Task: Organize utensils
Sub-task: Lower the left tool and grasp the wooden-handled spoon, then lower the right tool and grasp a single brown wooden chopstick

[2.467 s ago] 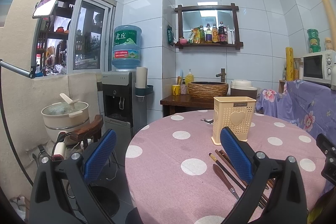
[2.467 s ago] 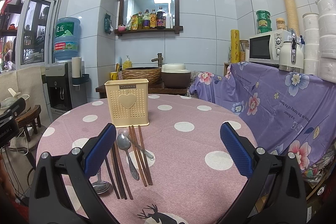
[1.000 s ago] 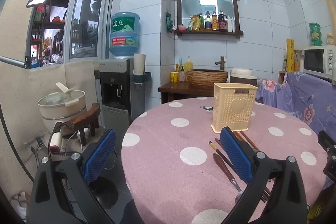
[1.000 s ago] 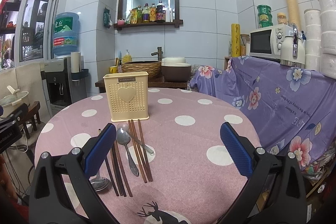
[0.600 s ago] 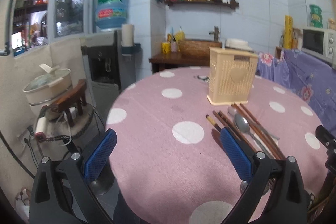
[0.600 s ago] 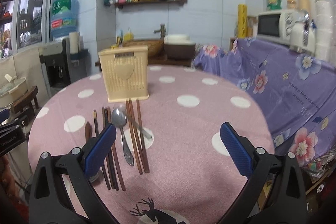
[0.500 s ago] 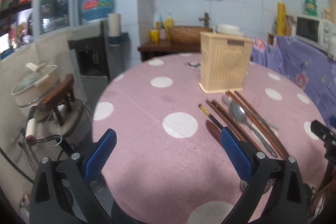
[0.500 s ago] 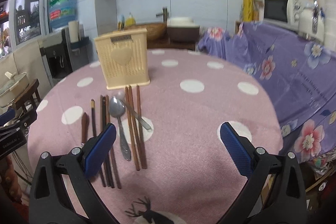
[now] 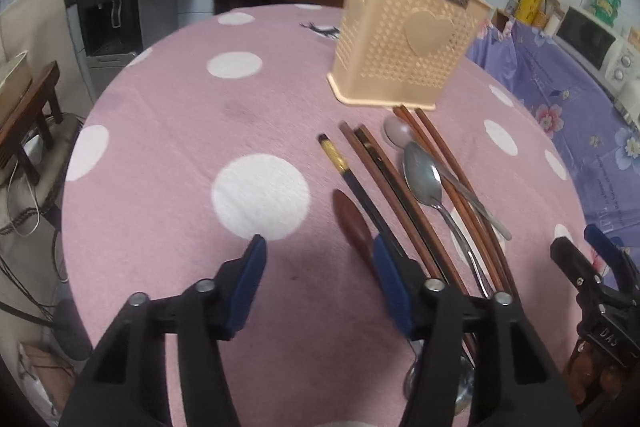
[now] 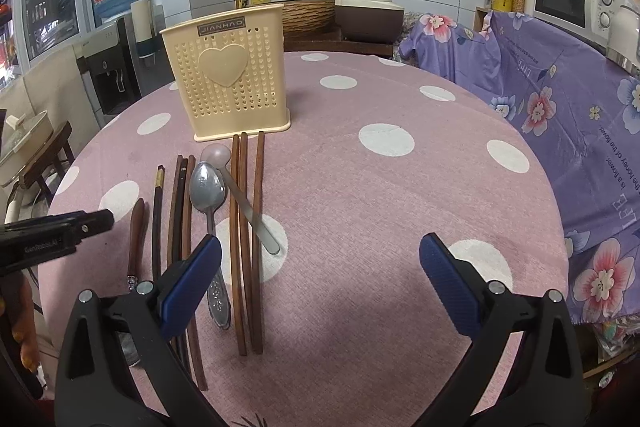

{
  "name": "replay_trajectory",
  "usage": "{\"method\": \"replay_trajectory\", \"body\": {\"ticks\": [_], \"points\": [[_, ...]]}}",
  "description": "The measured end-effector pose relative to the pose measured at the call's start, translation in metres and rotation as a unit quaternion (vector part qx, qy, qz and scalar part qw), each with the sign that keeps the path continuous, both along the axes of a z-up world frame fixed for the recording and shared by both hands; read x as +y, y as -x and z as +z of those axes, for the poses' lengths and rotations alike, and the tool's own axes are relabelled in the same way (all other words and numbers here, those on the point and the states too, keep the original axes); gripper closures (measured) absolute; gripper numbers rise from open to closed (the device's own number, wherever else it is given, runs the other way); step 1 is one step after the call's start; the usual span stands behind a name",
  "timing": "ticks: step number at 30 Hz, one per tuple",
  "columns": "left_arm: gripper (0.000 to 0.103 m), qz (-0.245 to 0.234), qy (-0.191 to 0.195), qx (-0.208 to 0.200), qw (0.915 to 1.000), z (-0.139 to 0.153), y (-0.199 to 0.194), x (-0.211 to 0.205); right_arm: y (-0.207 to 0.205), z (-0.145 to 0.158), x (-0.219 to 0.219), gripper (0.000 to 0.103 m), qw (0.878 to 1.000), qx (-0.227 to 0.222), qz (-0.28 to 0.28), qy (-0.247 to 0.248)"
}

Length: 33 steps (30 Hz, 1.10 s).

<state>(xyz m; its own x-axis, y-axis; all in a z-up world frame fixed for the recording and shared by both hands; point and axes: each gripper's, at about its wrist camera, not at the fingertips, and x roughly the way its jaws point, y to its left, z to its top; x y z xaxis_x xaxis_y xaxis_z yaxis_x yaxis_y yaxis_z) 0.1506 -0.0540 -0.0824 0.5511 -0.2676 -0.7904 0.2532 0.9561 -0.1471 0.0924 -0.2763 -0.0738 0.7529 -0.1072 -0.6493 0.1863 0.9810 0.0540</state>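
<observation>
Nothing is sorted yet, by my reading. The beige perforated plastic utensil holder with a heart on its front (image 10: 230, 75) stands upright on the pink polka-dot tablecloth (image 10: 384, 187); I cannot see inside it. All utensils lie in a row before it: brown wooden chopsticks (image 10: 245, 235), a steel spoon (image 10: 208, 195), a pale pink-bowled spoon (image 10: 216, 154), a dark gold-tipped chopstick (image 9: 352, 179) and a brown-handled piece (image 9: 352, 223). My left gripper (image 9: 318, 255) is closing, nothing between its jaws yet. My right gripper (image 10: 320, 259) stands wide, empty. Every piece remains to be loaded.
</observation>
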Motion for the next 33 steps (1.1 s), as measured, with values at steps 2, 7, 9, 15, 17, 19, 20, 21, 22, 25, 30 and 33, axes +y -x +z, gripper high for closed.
{"method": "replay_trajectory", "body": {"ticks": [2, 7, 9, 15, 17, 19, 20, 21, 22, 25, 30, 33], "points": [[0.062, -0.004, -0.011, 0.002, 0.9999, -0.001, 0.000, -0.011, -0.001, 0.000, -0.001, 0.005, 1.000, 0.002, 0.001, 0.001], [0.079, -0.004, -0.018, 0.020, 0.9996, -0.008, -0.005, -0.028, 0.002, 0.000, -0.002, 0.005, 1.000, -0.007, -0.002, 0.003], [0.081, 0.000, -0.018, 0.029, 0.9994, -0.012, -0.008, -0.033, 0.004, -0.001, -0.003, 0.005, 1.000, -0.008, -0.001, 0.001], [0.084, 0.024, -0.032, 0.014, 0.9991, -0.012, -0.008, -0.037, 0.003, 0.000, -0.007, 0.005, 1.000, -0.012, 0.004, -0.003], [0.084, 0.024, -0.038, 0.010, 0.9990, -0.012, -0.010, -0.039, -0.001, 0.000, -0.010, 0.005, 1.000, -0.007, 0.006, -0.008], [0.086, 0.023, -0.039, 0.007, 0.9989, -0.012, -0.016, -0.038, -0.009, 0.002, -0.014, 0.005, 1.000, -0.002, 0.011, -0.021], [0.087, 0.022, -0.040, 0.008, 0.9989, -0.012, -0.020, -0.038, -0.013, 0.004, -0.015, 0.005, 1.000, -0.002, 0.012, -0.026], [0.087, 0.021, -0.041, 0.009, 0.9989, -0.012, -0.024, -0.037, -0.018, 0.005, -0.016, 0.005, 1.000, -0.002, 0.013, -0.027], [0.088, 0.019, -0.040, 0.013, 0.9989, -0.012, -0.028, -0.035, -0.026, 0.007, -0.016, 0.005, 0.999, -0.002, 0.018, -0.027], [0.088, 0.012, -0.031, 0.025, 0.9991, -0.011, -0.036, -0.031, -0.050, 0.008, -0.013, 0.008, 0.999, 0.009, 0.036, -0.038], [0.088, 0.004, -0.031, 0.031, 0.9990, -0.012, -0.039, -0.028, -0.109, -0.001, 0.001, 0.027, 0.994, 0.054, 0.082, -0.055], [0.088, 0.001, -0.037, 0.028, 0.9989, -0.012, -0.038, -0.029, -0.140, -0.012, 0.009, 0.043, 0.992, 0.085, 0.088, -0.031]]}}
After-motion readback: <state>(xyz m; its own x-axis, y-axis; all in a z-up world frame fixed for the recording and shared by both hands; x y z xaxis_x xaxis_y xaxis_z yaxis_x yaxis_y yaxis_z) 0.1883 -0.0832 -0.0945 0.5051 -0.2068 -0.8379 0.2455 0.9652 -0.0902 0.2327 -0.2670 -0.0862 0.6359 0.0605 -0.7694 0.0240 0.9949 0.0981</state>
